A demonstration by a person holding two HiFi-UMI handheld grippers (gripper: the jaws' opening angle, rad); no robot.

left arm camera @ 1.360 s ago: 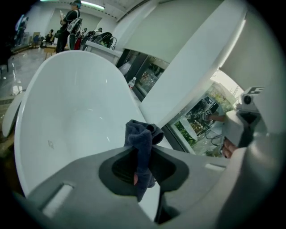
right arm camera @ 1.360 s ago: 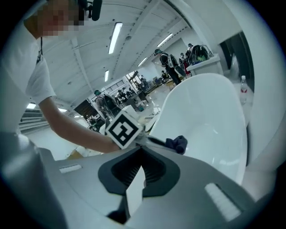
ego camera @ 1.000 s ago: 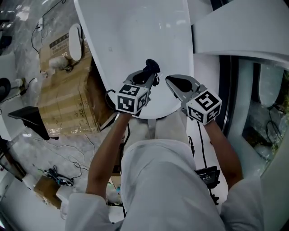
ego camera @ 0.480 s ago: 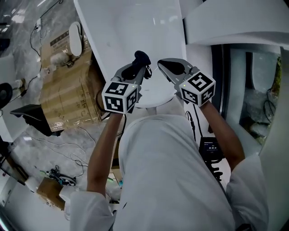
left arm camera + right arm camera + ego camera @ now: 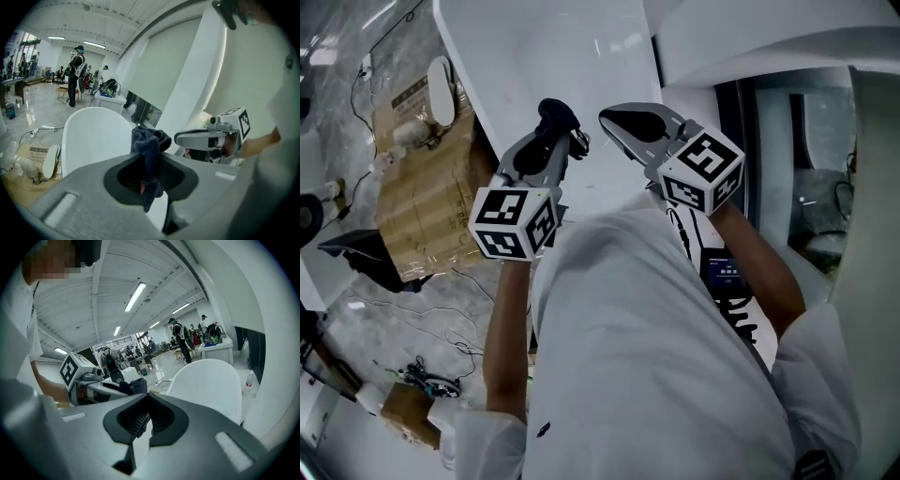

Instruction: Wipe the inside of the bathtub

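The white bathtub lies below and ahead of me, and both grippers are held up above its near end. My left gripper is shut on a dark blue cloth, which bunches above the jaws and hangs a little below them. The left gripper view shows that cloth pinched between the jaws, with the tub beyond. My right gripper is beside it on the right, shut, with nothing in it. From the right gripper view I see the left gripper's cloth and the tub.
A cardboard box with a white oval piece leaning on it stands left of the tub. Cables and a black object lie on the floor. A dark glass panel is on the right. People stand far off.
Both grippers have risen up from the tub's near end toward my head, side by side. The cloth has stayed in the left gripper; the right has stayed shut.
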